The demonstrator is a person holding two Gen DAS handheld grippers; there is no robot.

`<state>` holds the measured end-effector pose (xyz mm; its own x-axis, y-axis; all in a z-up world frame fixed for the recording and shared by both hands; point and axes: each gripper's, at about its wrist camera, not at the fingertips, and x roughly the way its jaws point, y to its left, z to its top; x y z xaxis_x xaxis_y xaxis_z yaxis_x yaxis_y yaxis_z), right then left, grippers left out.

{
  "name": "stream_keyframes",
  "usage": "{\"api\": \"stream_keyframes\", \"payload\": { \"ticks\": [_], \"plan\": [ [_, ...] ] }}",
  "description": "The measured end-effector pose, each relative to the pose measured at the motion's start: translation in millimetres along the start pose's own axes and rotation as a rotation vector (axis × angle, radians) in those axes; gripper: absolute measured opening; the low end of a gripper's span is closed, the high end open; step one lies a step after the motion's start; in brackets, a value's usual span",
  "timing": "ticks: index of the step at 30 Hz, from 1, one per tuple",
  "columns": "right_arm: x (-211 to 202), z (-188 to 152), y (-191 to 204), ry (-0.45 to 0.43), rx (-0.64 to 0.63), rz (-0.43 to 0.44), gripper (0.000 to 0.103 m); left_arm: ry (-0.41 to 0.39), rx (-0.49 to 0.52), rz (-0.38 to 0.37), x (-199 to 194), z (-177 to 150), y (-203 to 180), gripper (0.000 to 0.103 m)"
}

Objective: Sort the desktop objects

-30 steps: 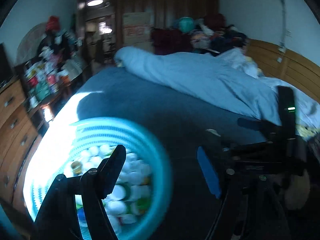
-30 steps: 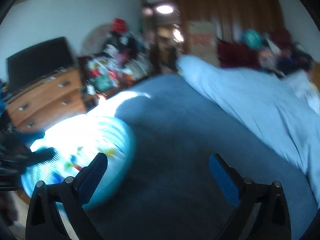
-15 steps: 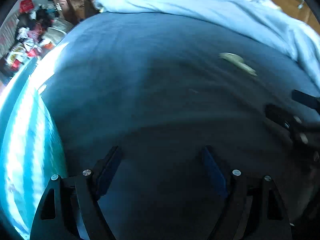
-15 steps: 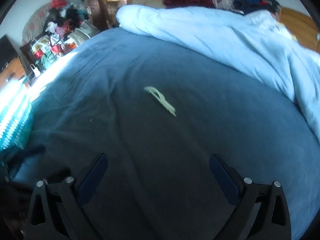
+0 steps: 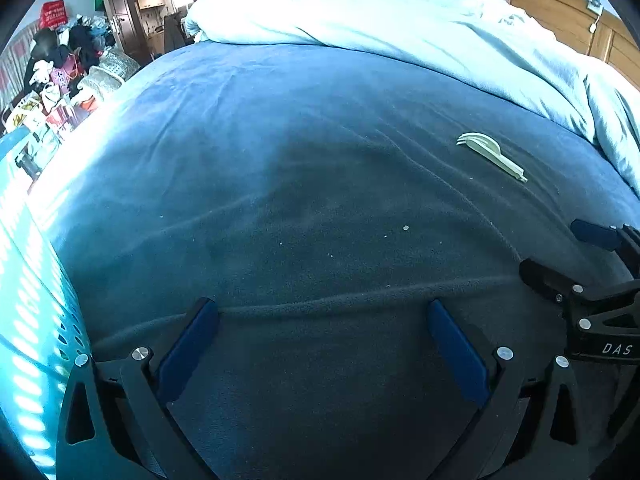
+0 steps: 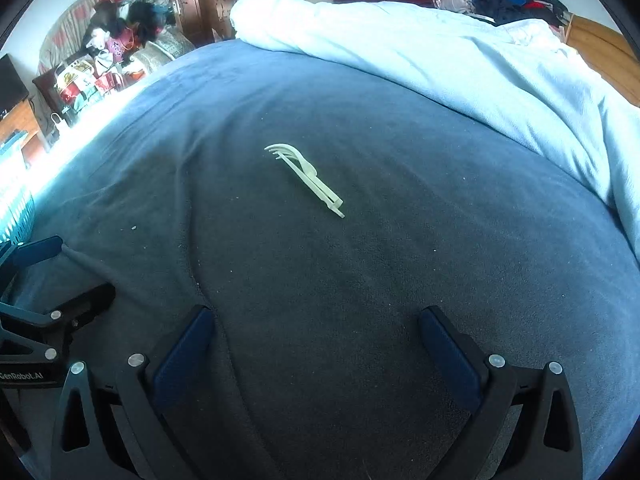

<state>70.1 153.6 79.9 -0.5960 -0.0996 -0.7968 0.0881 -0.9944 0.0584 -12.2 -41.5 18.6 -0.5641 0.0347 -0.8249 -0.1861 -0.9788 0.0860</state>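
Observation:
A pale plastic fork-and-spoon set (image 6: 306,178) lies flat on the dark blue blanket (image 6: 360,280), straight ahead of my right gripper (image 6: 316,332), which is open and empty some way short of it. The same cutlery shows in the left wrist view (image 5: 492,156) at the far right. My left gripper (image 5: 322,324) is open and empty over bare blanket. A teal perforated basket (image 5: 36,300) stands at the left edge, close beside the left gripper; its rim also shows in the right wrist view (image 6: 14,200).
A light blue duvet (image 6: 460,64) is bunched along the far and right side of the bed. A cluttered shelf (image 6: 104,60) and a wooden dresser (image 6: 16,120) stand to the left. A wooden headboard (image 5: 576,28) is at the right.
Both grippers have swung away from the basket and tilted down toward the bed. The basket has slid to the left edge and the cutlery has come into view.

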Motion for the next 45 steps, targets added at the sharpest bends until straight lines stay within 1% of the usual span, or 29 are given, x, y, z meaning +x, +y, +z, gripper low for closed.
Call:
{"api": "stream_keyframes", "payload": {
  "ticks": [2,3,5,6,11,12,20,22,25,45],
  "plan": [
    [1.2,0.2,-0.9,0.0,-0.001,0.0,0.103,0.0,0.003,0.004,-0.6,2.3,1.7,0.102],
    [0.2,-3.7,-0.8,0.0,0.0,0.0,0.103,-0.001,0.002,0.003,1.3,-7.0,-5.4,0.102],
    [0.7,-4.1,-1.4,0.0,0.0,-0.001,0.103,-0.001,0.002,0.003,2.8,-7.0,-4.5,0.102],
    [0.7,-4.0,-1.6,-0.001,0.0,0.0,0.103,-0.001,0.002,0.004,-0.6,-11.8,-13.2,0.102],
    [0.7,-3.7,-1.3,0.0,0.0,0.0,0.103,-0.001,0.002,0.004,-1.1,-12.5,-12.9,0.102],
    [0.5,-3.9,-1.2,0.0,0.0,0.0,0.103,-0.002,0.001,0.004,-0.6,-21.1,-15.1,0.102],
    [0.8,-3.5,-1.0,-0.001,0.0,0.0,0.103,-0.001,0.001,0.003,-1.1,-21.2,-14.5,0.102],
    [0.9,-3.4,-0.8,-0.001,-0.001,-0.001,0.103,-0.005,0.01,0.017,-1.6,-21.6,-16.9,0.102],
    [-0.9,-5.4,-2.2,-0.001,0.0,0.0,0.103,-0.002,-0.002,0.0,-2.0,-26.3,-13.8,0.102],
    [-1.4,-6.1,-0.2,0.0,0.0,-0.001,0.103,-0.002,0.0,0.003,-3.2,-27.1,-14.2,0.102]
  ]
}}
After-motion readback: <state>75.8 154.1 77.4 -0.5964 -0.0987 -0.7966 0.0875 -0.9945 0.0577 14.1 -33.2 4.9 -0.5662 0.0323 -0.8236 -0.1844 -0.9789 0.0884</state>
